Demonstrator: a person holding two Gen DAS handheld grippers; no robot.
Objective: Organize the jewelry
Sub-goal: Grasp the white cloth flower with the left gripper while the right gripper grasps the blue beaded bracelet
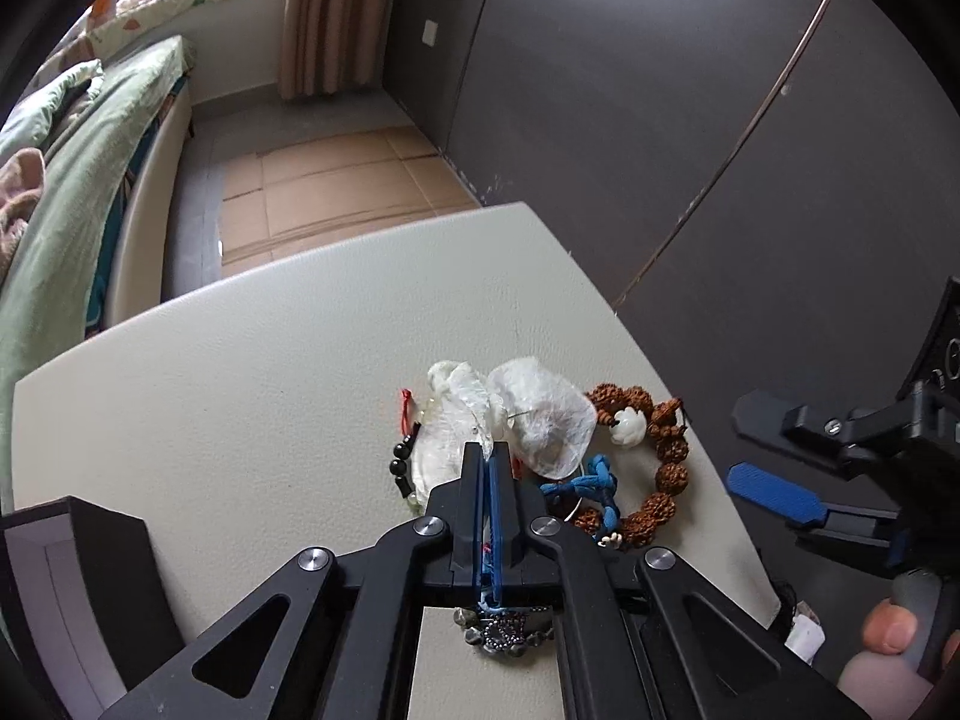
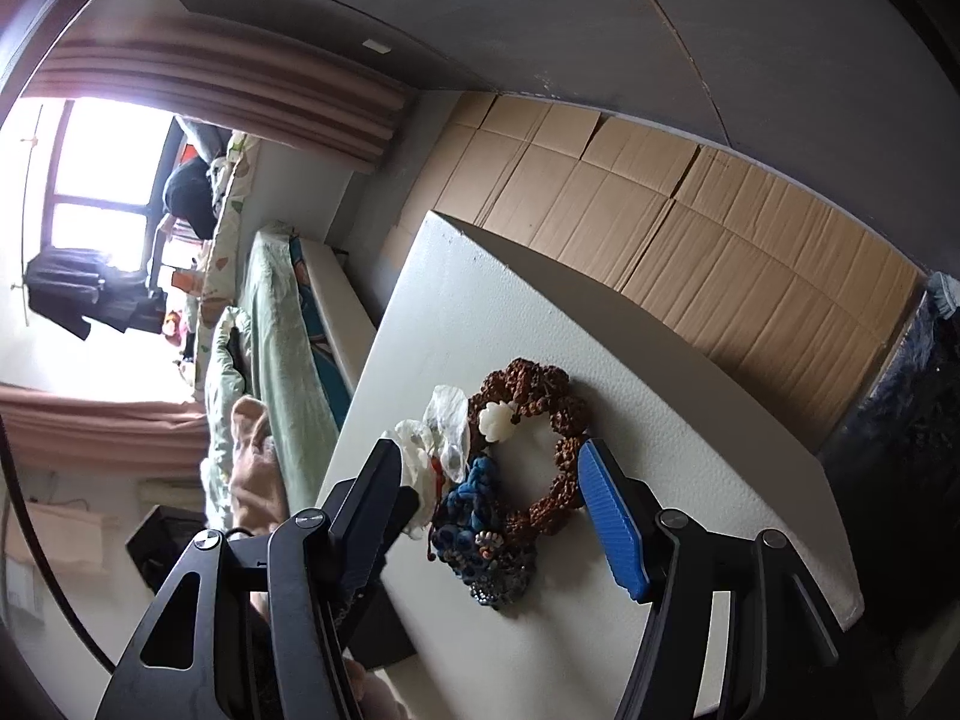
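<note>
A heap of jewelry is piled on the white table (image 1: 240, 396), close to its right edge: a brown seed-bead bracelet (image 1: 660, 468), a blue cord (image 1: 591, 480), clear plastic bags (image 1: 540, 414) and a black-bead string (image 1: 401, 462). The left gripper (image 1: 487, 456) is seen fully closed, its tips set at the foot of the clear bags; whether a bag is pinched cannot be told. The right gripper (image 2: 486, 474) is held partly open, nothing gripped, with the pile lying between its fingers (image 2: 612, 528).
</note>
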